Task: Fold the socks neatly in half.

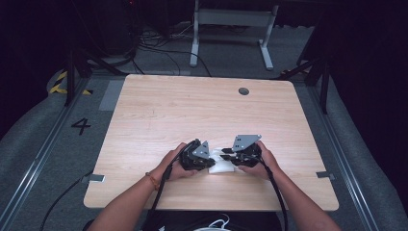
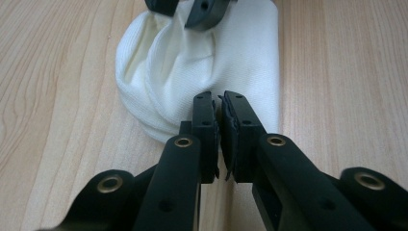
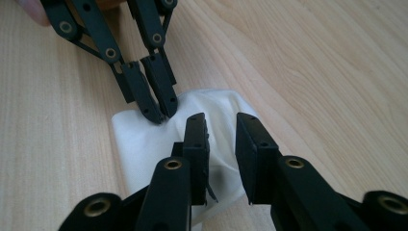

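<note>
A small white cloth lies crumpled near the front middle of the wooden table, between the person's two hands. My left gripper is shut, its tips pinching the cloth at its near edge. In the right gripper view the left gripper bites the far edge of the cloth, which puckers up there. My right gripper stands open just over the cloth, a fold showing in the gap and the pads not pressing it. Its tips reach in at the far side in the left gripper view.
A round cable hole sits at the table's back right. Bare wood lies all around the cloth. Beyond the table are a grey metal frame, floor cables and dark curtains; metal rails run along both sides on the floor.
</note>
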The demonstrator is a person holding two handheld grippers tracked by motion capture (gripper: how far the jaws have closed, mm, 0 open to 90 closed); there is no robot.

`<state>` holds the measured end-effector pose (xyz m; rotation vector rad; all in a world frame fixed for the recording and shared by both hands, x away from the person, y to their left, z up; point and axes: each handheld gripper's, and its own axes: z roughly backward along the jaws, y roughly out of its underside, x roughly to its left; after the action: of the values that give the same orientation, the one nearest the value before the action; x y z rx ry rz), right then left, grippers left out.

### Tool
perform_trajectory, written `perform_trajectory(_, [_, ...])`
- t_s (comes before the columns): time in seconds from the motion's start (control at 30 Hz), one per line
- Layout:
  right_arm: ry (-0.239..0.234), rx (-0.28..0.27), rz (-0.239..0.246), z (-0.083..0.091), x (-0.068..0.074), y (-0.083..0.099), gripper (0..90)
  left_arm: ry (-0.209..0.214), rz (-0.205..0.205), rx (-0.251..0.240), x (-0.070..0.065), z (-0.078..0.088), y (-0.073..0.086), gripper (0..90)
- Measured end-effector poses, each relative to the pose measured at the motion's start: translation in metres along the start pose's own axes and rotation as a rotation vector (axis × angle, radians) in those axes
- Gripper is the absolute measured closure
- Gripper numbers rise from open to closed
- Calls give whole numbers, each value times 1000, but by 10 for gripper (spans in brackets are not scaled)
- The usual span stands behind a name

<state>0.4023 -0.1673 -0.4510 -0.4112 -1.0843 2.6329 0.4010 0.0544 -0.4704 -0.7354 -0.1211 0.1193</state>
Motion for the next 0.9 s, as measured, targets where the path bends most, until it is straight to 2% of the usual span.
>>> perform_trajectory(0.07, [2, 23, -15, -8, -3, 3, 789, 0, -2, 0, 1, 0, 0, 841])
perform_trajectory(0.17, [-3, 25, -55, -12, -9, 8, 802, -8, -5, 4, 3, 0, 0, 845])
perform_trajectory(0.23, [-2, 32, -62, -12, -9, 8, 803, -7, 2, -1, 5, -1, 1, 847])
perform_trajectory(0.33, [23, 49, -48, -12, -9, 8, 804, -5, 20, -7, 10, -3, 0, 850])
perform_trajectory(0.4, [37, 55, -57, -12, -11, 10, 805, -5, 20, -10, 13, -5, -2, 854])
perform_trajectory(0.5, [45, 50, -79, -11, -15, 13, 813, -4, 19, -7, 19, -9, -5, 859])
perform_trajectory(0.63, [62, 41, -98, -13, -22, 17, 827, 6, 55, -34, 27, -14, -6, 867])
perform_trajectory(0.7, [67, 39, -109, -14, -26, 18, 829, 9, 59, -39, 32, -16, -6, 870])
perform_trajectory(0.9, [100, 40, -129, -17, -36, 18, 832, -17, 76, -33, 40, -20, -10, 873])
